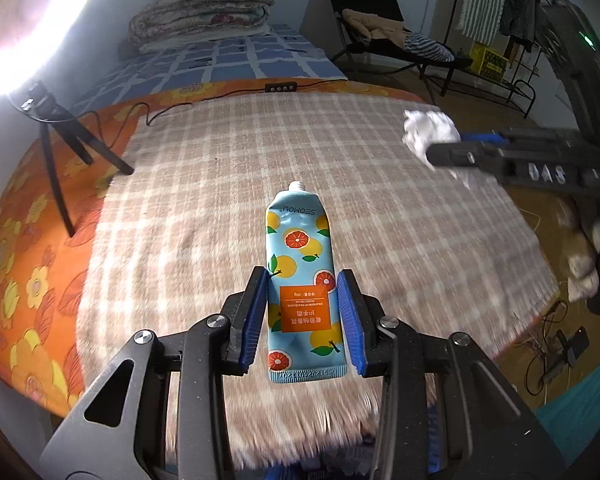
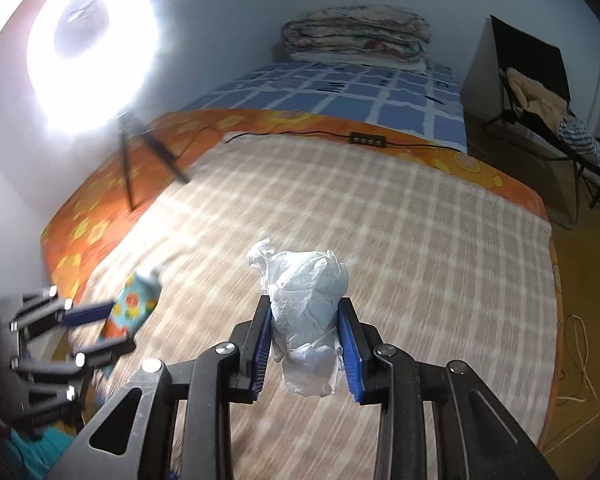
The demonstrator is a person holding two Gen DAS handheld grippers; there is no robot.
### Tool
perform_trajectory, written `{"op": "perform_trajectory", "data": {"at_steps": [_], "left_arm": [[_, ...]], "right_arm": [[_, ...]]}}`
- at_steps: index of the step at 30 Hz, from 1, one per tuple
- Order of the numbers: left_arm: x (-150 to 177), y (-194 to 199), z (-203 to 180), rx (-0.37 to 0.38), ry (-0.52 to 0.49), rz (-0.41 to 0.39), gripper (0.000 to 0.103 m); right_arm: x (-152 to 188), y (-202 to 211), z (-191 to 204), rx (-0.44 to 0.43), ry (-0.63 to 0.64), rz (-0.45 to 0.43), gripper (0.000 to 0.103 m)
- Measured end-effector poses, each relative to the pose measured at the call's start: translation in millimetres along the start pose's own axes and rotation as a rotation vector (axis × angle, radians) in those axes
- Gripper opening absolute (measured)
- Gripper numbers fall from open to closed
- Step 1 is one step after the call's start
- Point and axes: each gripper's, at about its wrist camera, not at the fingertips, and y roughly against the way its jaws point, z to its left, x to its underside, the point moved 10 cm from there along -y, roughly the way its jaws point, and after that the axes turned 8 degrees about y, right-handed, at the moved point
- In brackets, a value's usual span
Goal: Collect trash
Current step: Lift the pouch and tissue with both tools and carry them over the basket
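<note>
My left gripper (image 1: 303,280) is shut on a light blue hand cream tube (image 1: 300,264) printed with oranges; its capless nozzle points away from me, and it hangs above the beige checked blanket (image 1: 220,184). My right gripper (image 2: 305,308) is shut on a crumpled white tissue wad (image 2: 306,312), lifted off the same blanket (image 2: 400,240). In the left wrist view the right gripper (image 1: 440,148) shows at the right edge with the tissue (image 1: 428,130). The right wrist view has the left gripper (image 2: 120,326) at the lower left, holding the tube (image 2: 134,306).
A ring light on a black tripod (image 1: 56,148) stands at the blanket's left, its cable and switch (image 1: 281,87) running along the far edge. Beyond lie a blue checked bed (image 1: 228,56) with folded quilts (image 1: 200,12), and a folding chair (image 1: 384,36) with clothes at right. Cables (image 1: 556,352) lie on the floor.
</note>
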Motion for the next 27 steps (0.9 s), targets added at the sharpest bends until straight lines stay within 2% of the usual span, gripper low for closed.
{"op": "perform_trajectory", "data": {"at_steps": [9, 16, 27], "left_arm": [[38.7, 45.9, -7.6, 0.017, -0.014, -0.014, 0.036], [78.9, 68.1, -11.6, 0.031, -0.021, -0.002, 0.036], [146.3, 63.7, -2.8, 0.039, -0.006, 0.091, 0.036]], "right_arm": [[54.1, 55.7, 57.9, -0.046, 0.043, -0.018, 0.032], [98.7, 81.6, 95.6, -0.059, 0.071, -0.009, 0.032], [167.7, 87.2, 148.4, -0.085, 0.099, 0.052, 0.032]]}}
